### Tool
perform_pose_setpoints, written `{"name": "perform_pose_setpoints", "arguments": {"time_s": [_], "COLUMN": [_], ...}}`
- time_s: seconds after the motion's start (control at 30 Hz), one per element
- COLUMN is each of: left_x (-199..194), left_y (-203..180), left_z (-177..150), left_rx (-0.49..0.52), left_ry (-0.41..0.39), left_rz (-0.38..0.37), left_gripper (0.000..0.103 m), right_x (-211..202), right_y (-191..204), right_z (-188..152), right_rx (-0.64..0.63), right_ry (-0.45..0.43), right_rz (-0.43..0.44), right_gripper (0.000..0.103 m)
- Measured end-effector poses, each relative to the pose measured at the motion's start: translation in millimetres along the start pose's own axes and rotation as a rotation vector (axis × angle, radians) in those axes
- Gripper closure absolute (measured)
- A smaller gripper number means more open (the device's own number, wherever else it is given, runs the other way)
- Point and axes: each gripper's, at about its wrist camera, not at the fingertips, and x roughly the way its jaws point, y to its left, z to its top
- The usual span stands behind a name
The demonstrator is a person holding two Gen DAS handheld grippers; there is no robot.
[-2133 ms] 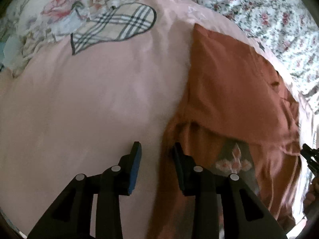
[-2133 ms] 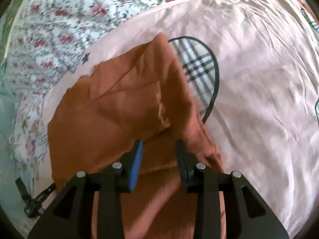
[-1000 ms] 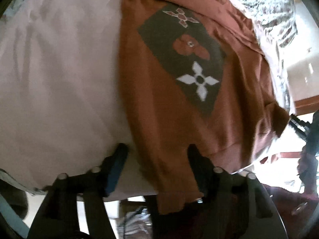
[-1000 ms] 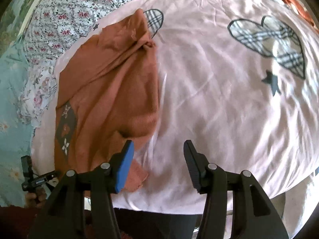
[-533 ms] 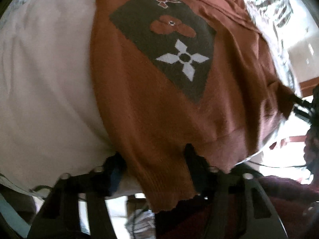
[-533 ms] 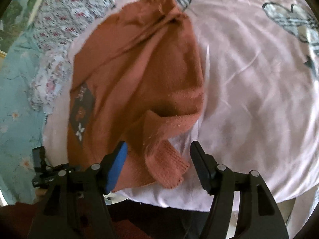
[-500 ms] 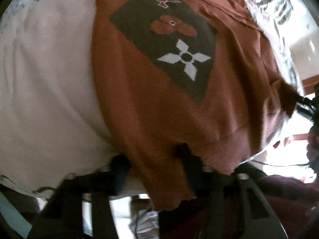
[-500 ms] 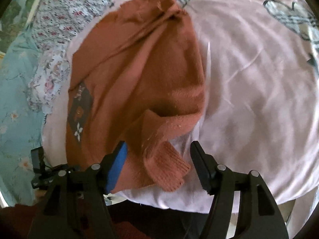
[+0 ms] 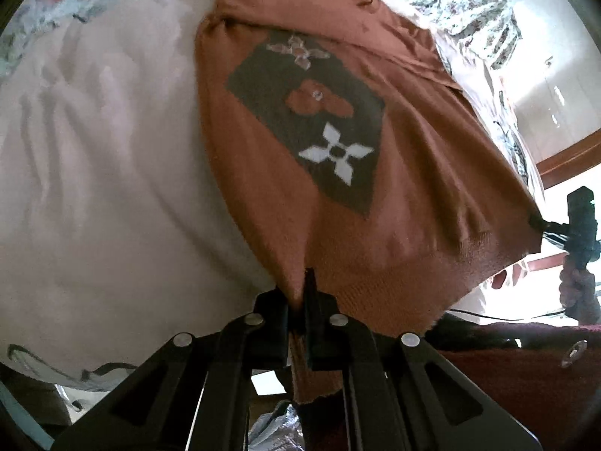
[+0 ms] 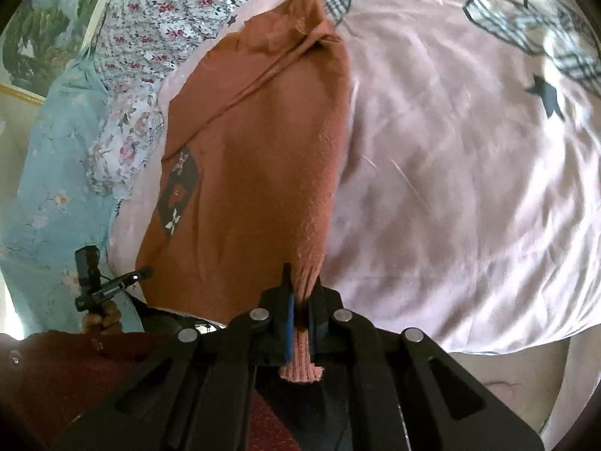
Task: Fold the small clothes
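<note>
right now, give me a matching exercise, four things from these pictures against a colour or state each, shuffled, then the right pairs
Things:
1. sweater
2. sheet
3. left gripper
4. patch

States:
A. pale pink, with plaid hearts
B. dark, with a white four-petal flower
C. rust orange, lying on the bed
D. shut on the hem

Pairs: 1-C, 2-A, 3-D, 4-B

There was one rust-brown sweater (image 9: 405, 173), one pink bedsheet (image 10: 469, 188) under it, one floral quilt (image 10: 157, 11), and two claws: left claw (image 9: 298, 300), right claw (image 10: 300, 300).
</note>
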Motion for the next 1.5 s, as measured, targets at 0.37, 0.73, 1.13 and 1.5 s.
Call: {"name": "perform_pose_setpoints", "arguments": {"time_s": [0.37, 0.73, 1.13, 1.5], "left_x": [35, -28, -69, -46], "left_y": [-1, -1, -8, 18], "left_z": [2, 21, 133, 266], "left_rx": [-0.055, -0.111, -0.063, -0.153], "left_ry": [0.049, -0.176, -0.356, -0.445], "left_rz": [-0.092, -0.184, -0.173, -0.118], "left_gripper": [0.097, 0.098, 0.098, 0.098], "right_x": [37, -10, -39, 20], "right_y": [-7, 10, 41, 49], "right_z": [-1, 19, 124, 269], "right_rx": [0.056, 0.045, 0.034, -0.006], "right_ry": [0.044, -0.104, -0.325, -0.355], "right_rz": [0.014, 0.133, 0.123, 0.011], "right_gripper": [0.098, 0.097, 0.097, 0.097]}}
